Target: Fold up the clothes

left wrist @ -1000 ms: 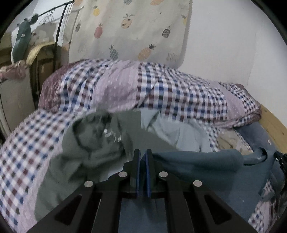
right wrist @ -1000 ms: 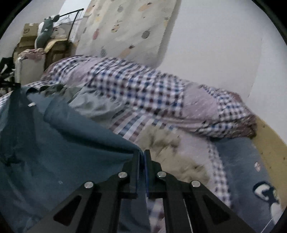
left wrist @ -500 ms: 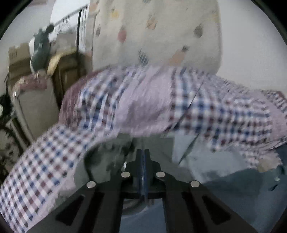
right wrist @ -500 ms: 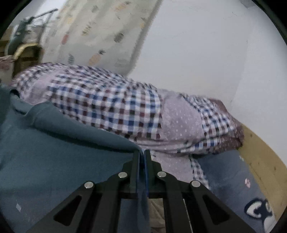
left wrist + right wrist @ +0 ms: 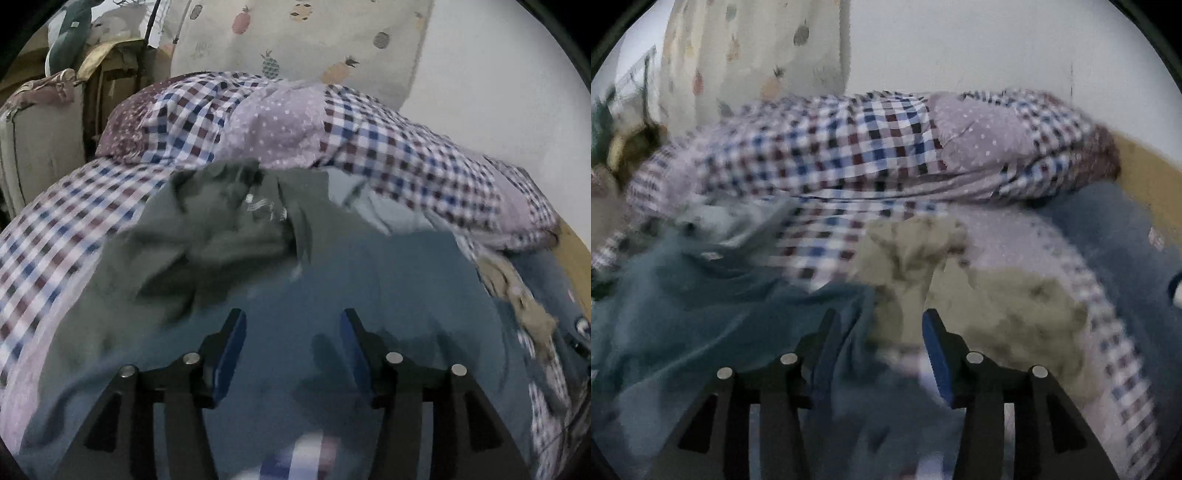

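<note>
- The left gripper [image 5: 291,332] stands about half spread and its jaws are opening; a second ago they were pinched shut on the blue garment [image 5: 369,280], which now lies loose under and between them, no longer gripped.
- The right gripper [image 5: 879,332] is likewise half spread and opening; the blue garment's edge [image 5: 713,310] runs from 9 o'clock in between its jaws, but the pads do not press on it.
- Both letting go at once suggests, as a judgement, that the garment has just been laid down on the bed, so one fold or a spreading pass is finished and the next grasp is due.
- In the left view, a grey-green garment [image 5: 207,236] lies crumpled at 11 o'clock, touching the blue one.
- In the right view, a tan cloth [image 5: 990,295] lies bunched at 1 o'clock, just beside the blue edge.
- Beyond, at 12 o'clock, the checked quilt [image 5: 388,147] is heaped along the wall.
</note>
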`<control>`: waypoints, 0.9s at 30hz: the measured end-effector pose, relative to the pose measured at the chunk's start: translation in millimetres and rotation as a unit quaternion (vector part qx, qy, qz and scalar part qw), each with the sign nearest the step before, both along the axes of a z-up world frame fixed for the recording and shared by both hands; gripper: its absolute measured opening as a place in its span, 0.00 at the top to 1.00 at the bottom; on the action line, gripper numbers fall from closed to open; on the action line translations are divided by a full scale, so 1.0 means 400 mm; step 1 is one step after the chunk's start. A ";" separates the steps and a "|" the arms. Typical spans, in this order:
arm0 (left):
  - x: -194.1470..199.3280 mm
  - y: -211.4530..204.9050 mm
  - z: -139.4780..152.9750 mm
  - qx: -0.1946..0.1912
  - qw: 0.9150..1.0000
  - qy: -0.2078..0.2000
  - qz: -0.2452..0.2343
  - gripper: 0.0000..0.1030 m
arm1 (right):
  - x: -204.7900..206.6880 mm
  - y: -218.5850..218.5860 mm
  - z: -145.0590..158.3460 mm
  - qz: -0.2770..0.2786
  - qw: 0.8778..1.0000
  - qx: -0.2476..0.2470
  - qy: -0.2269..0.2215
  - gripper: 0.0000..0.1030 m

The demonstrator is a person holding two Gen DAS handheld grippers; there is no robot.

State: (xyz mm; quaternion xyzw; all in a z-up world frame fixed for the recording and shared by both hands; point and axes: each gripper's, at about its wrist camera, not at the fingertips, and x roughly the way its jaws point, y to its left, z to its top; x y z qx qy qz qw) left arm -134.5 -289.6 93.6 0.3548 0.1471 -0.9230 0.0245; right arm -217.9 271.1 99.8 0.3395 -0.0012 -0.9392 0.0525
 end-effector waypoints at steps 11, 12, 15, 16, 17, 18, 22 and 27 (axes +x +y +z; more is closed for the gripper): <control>0.501 0.095 0.053 0.051 0.997 0.030 -0.059 0.29 | 0.655 0.110 -0.079 0.085 0.990 -0.086 -0.078 0.52; 0.545 0.113 0.054 0.052 0.996 0.034 -0.061 0.27 | 0.703 0.110 -0.098 0.086 0.988 -0.090 -0.086 0.52; 0.632 0.152 0.045 0.054 0.996 0.038 -0.061 0.27 | 0.802 0.123 -0.156 0.081 0.984 -0.118 -0.108 0.52; 0.660 0.163 0.041 0.056 0.996 0.040 -0.058 0.27 | 0.820 0.127 -0.170 0.076 0.983 -0.124 -0.111 0.52; 0.686 0.170 0.036 0.061 0.996 0.045 -0.055 0.27 | 0.837 0.122 -0.181 0.078 0.984 -0.117 -0.114 0.52; 0.715 0.171 0.027 0.073 0.995 0.051 -0.046 0.27 | 0.853 0.106 -0.188 0.086 0.985 -0.097 -0.116 0.54; 0.803 0.144 -0.039 0.138 0.989 0.058 -0.007 0.27 | 0.897 0.046 -0.202 0.129 0.983 -0.051 -0.121 0.60; 0.837 0.101 -0.077 0.196 0.978 0.059 0.027 0.27 | 0.912 0.009 -0.254 0.137 0.980 0.002 -0.141 0.83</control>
